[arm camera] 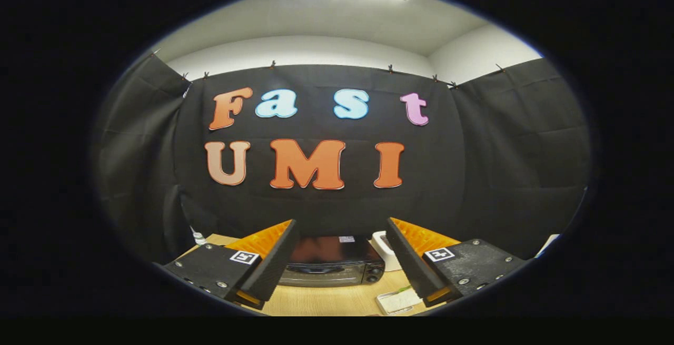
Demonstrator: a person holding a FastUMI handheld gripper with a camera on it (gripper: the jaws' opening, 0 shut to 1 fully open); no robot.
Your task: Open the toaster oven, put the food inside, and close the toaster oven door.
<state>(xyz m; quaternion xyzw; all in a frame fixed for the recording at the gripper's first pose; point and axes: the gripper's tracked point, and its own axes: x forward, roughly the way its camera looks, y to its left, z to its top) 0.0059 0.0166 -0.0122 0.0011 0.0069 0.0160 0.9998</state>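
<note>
A dark toaster oven (330,263) stands on the wooden table (326,300), its glass door shut and its knobs on the right side. It lies well beyond my fingers, seen in the gap between them. My gripper (339,253) is open and wide apart, with nothing between the fingers. A small white tray holding something green and pale (397,300) rests on the table just ahead of the right finger, nearer to me than the oven.
A white device (383,250) stands right of the oven, partly hidden by the right finger. A small white bottle (199,238) sits at the table's far left corner. Black cloth walls close the booth behind and at both sides.
</note>
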